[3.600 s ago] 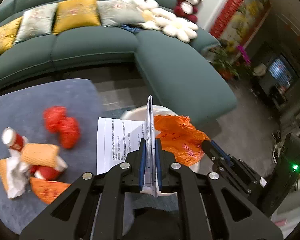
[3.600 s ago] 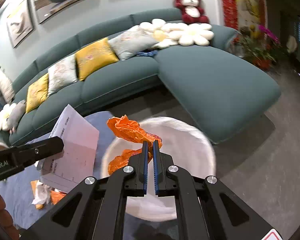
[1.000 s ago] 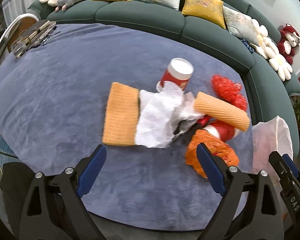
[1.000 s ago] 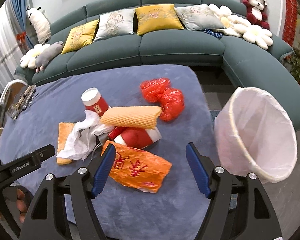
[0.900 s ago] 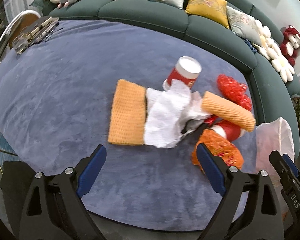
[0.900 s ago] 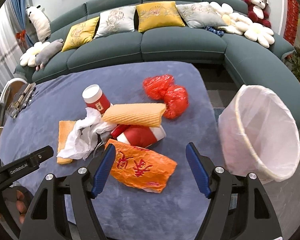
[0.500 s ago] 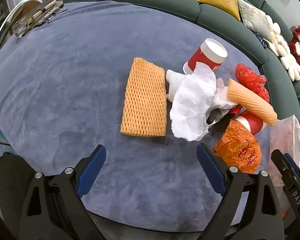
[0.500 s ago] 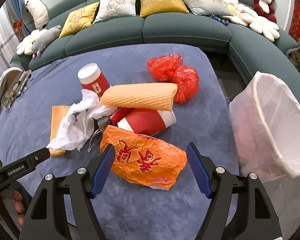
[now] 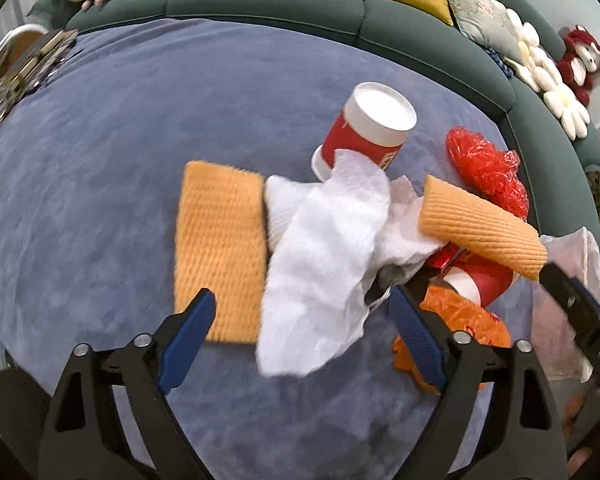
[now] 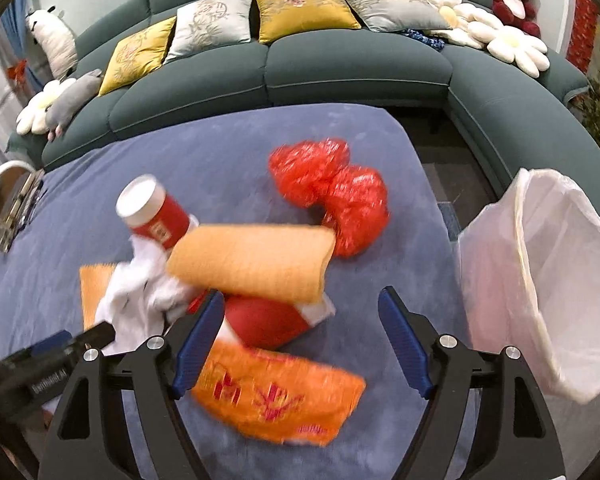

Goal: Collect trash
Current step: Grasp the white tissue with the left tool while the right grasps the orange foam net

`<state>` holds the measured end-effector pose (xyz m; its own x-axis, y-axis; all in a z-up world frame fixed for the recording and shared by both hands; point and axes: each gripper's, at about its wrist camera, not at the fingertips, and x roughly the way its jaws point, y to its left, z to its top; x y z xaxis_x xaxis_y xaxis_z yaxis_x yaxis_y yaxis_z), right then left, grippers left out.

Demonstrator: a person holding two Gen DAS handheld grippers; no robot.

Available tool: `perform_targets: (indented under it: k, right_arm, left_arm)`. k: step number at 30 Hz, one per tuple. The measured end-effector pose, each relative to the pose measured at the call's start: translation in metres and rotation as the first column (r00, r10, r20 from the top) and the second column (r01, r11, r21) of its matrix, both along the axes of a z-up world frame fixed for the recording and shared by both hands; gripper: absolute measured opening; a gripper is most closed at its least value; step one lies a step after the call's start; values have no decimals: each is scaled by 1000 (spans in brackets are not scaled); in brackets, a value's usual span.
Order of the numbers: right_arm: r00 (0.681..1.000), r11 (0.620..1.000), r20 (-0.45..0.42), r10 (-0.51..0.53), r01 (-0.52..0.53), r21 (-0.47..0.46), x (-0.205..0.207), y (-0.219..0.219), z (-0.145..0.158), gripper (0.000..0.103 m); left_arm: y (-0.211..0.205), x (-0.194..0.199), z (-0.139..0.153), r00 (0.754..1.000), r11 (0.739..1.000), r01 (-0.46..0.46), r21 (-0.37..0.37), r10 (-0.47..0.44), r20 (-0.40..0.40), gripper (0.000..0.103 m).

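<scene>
Orange bag [image 10: 278,394] near table edge, bin [image 10: 540,276] beside, right gripper [image 10: 300,344] spread

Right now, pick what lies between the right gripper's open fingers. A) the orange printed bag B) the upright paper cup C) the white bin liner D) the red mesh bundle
A: in the right wrist view the right gripper stands open, with the orange printed bag lying on the blue cloth between its fingers.
</scene>
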<state>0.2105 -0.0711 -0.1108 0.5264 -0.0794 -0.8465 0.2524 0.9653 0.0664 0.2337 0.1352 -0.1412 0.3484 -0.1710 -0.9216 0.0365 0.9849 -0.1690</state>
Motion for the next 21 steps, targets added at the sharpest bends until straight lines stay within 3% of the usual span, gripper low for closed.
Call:
perform_targets:
  k: [10, 11, 13, 16, 18, 21]
  right_arm:
    - [999, 999, -39, -11, 13, 29, 32, -16, -21, 74]
    - [999, 999, -43, -7, 9, 36, 34, -16, -23, 71]
    - [999, 999, -47, 5, -2, 48, 35, -14, -26, 50]
    - [999, 999, -48, 20, -18, 51, 34, -9, -27, 42]
    - [999, 999, -38, 32, -31, 42, 31, -6, -23, 20]
    - [999, 998, -18, 40, -39, 51, 26, -5, -15, 14]
  left_arm:
    - [-6, 19, -20, 998, 999, 3, -53, -6, -67, 28]
    - [-7, 19, -20, 998, 999, 4, -52, -8, -68, 25]
    - [-8, 18, -18, 998, 999, 4, -47, -7, -58, 16]
    - [-6, 16, -14, 999, 999, -5, -46, 2, -47, 12]
    - [-5, 14, -8, 999, 998, -14, -53, 12, -41, 10]
    - [-3, 10, 2, 999, 997, -27, -70, 25, -27, 10]
